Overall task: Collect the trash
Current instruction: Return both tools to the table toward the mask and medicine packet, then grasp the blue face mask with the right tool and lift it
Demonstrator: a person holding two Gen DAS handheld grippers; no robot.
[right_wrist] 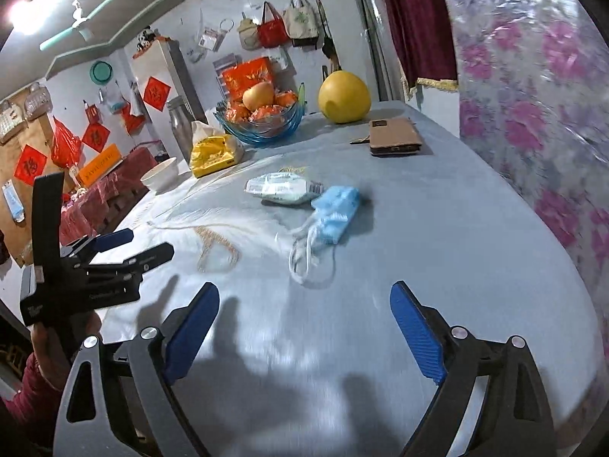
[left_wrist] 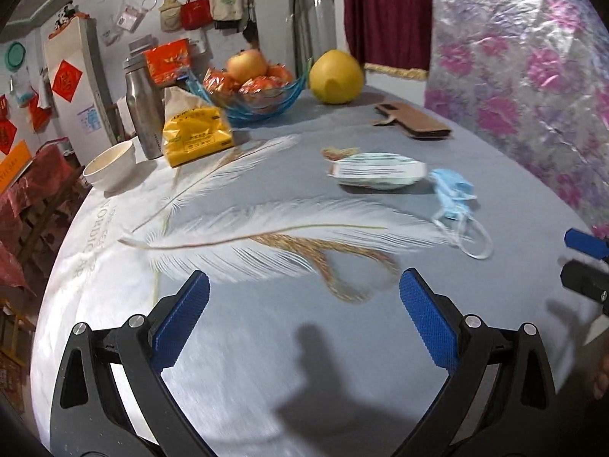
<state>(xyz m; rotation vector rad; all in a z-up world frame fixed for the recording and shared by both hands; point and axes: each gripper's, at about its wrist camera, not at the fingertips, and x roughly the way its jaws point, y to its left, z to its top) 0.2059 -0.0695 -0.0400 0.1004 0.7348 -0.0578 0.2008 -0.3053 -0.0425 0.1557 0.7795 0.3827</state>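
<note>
A crumpled blue face mask [left_wrist: 455,194] [right_wrist: 337,209] with white ear loops lies on the grey tablecloth, right of centre. Touching it on the left is a white and green crumpled wrapper pack [left_wrist: 377,170] [right_wrist: 283,189]. My left gripper [left_wrist: 304,293] is open and empty, held above the cloth short of both items; it also shows in the right wrist view [right_wrist: 135,243]. My right gripper [right_wrist: 304,301] is open and empty, just short of the mask's loops; its blue tip shows at the right edge of the left wrist view [left_wrist: 582,242].
At the back stand a blue glass fruit bowl [left_wrist: 262,108] [right_wrist: 262,131], a yellow pomelo [left_wrist: 335,76] [right_wrist: 344,97], a yellow tissue pack [left_wrist: 196,133] [right_wrist: 215,154], a steel flask [left_wrist: 141,110], a white bowl [left_wrist: 110,163] [right_wrist: 160,177]. A brown phone case [left_wrist: 415,120] [right_wrist: 396,137] lies right. A floral covered surface [right_wrist: 533,114] borders the table.
</note>
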